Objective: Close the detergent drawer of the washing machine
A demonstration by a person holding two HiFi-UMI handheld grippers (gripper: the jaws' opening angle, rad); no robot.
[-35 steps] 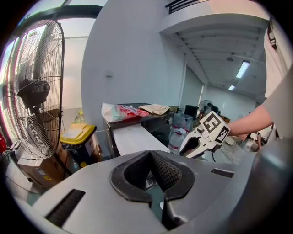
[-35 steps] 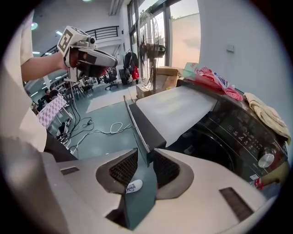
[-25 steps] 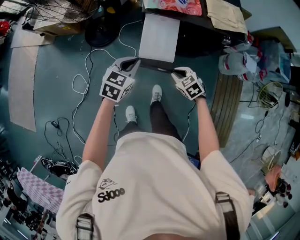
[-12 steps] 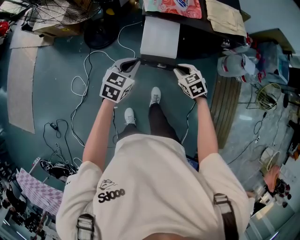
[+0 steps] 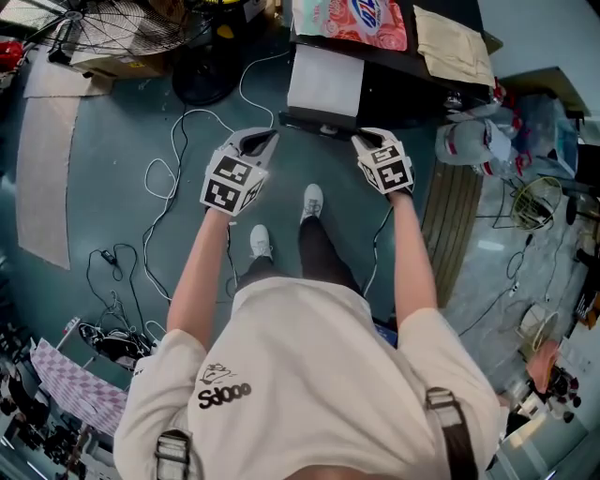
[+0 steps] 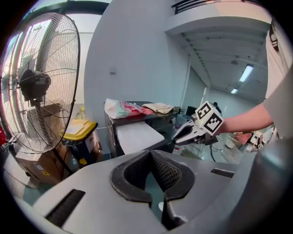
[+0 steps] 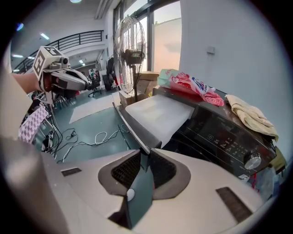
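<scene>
While the detergent drawer [image 5: 323,82] juts out white and flat from the front of the black washing machine [image 5: 412,84], the right gripper [image 5: 360,141] sits at its front right corner, with its jaws a narrow way apart and pinching the drawer's dark front lip. The left gripper [image 5: 266,139] hangs just off the front left corner, clear of the drawer, jaws pressed together with nothing in them. A red-printed bag [image 5: 352,14] and a beige cloth [image 5: 450,42] lie on the machine's top
</scene>
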